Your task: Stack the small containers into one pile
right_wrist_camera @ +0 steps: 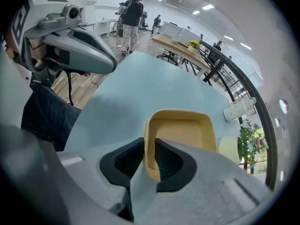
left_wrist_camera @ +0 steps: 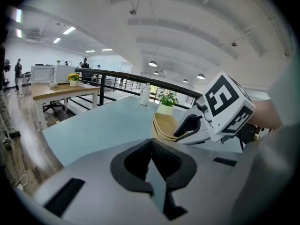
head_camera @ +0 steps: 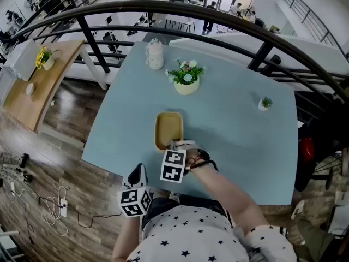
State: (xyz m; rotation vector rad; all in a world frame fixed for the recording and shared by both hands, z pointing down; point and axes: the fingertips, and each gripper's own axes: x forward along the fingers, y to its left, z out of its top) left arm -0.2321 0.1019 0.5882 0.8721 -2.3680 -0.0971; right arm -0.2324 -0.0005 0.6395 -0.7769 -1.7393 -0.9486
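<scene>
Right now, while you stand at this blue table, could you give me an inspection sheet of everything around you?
Surface: light blue table, level.
Job's things: yellow containers, nested in one pile near the table's near edge.
Clutter: white bottle, flower pot and small potted plant, all farther back, apart from the pile.
Grippers: right gripper shut on the pile's near rim; left gripper shut and empty, held short of the table's near edge.
Cables: white cables on the wooden floor at left.
Surroundings: black railing beyond the table; wooden table at left; people far off.
</scene>
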